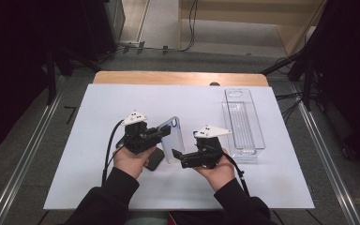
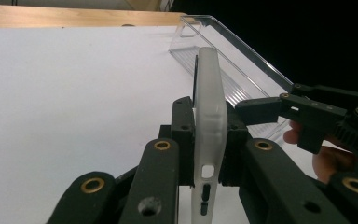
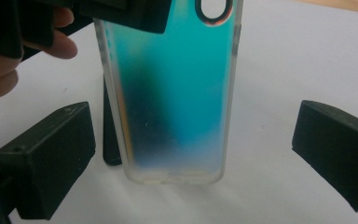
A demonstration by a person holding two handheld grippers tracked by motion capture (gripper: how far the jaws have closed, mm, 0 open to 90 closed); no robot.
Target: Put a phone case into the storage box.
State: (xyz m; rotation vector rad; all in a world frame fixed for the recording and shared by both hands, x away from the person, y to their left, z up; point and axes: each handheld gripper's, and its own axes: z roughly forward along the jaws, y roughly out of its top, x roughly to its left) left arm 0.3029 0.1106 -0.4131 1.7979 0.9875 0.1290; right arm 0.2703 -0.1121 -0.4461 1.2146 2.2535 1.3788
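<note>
White table [image 1: 98,154], clear tray [image 1: 243,123], dark room

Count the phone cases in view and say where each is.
1. The translucent phone case is held up off the white table, clamped in the left gripper. A dark flat object beneath may be another; unclear.

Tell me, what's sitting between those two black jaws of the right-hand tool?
The phone case, held up by the left gripper. In the right gripper view it hangs between the right gripper's open jaws, touching neither.
</note>
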